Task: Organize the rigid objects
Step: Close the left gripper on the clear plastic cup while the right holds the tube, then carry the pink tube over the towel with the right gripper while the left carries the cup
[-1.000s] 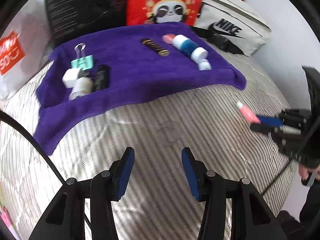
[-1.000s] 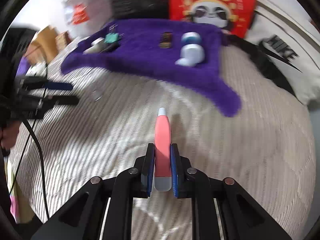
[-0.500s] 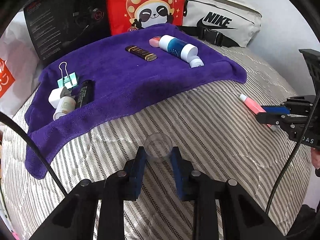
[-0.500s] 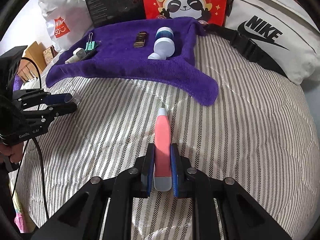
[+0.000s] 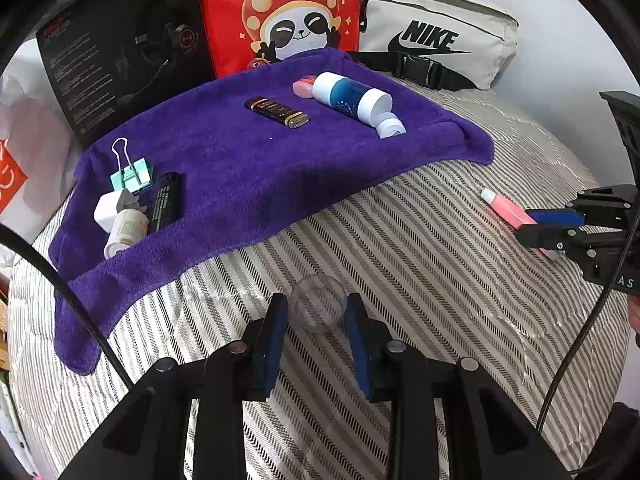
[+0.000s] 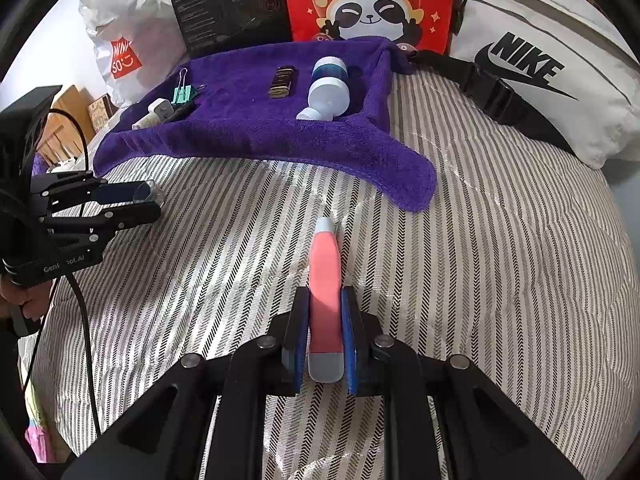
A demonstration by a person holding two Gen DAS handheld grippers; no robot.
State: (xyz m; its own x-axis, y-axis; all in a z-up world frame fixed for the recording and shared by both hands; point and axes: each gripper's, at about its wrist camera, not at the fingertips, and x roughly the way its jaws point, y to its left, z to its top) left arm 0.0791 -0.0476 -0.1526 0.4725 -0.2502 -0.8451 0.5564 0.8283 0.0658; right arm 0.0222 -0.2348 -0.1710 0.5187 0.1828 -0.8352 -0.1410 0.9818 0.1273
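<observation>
My left gripper (image 5: 316, 304) points down at the striped bedcover with a small clear cup (image 5: 318, 310) between its blue pads. The pads still touch the cup while the jaws ease open a little. In the right wrist view the left gripper (image 6: 148, 200) sits at the left with the clear cup (image 6: 151, 191) at its tips. My right gripper (image 6: 325, 294) is shut on a pink tube (image 6: 325, 264) with a pale blue cap, held just above the bedcover. The left wrist view shows the right gripper (image 5: 524, 226) and pink tube (image 5: 504, 208) at the right.
A purple towel (image 5: 240, 160) carries a mint binder clip (image 5: 132, 172), white plug (image 5: 106, 208), black tube (image 5: 164, 204), small white bottle (image 5: 126, 232), black-and-gold bar (image 5: 282, 112) and blue-white bottle (image 5: 352, 98). Behind stand a black box (image 5: 120, 52), red panda bag (image 5: 288, 12) and white Nike bag (image 5: 436, 40).
My left gripper went from wide open over bare bedcover to closed around the clear cup, dipping slightly. The right gripper has kept its hold on the pink tube.
</observation>
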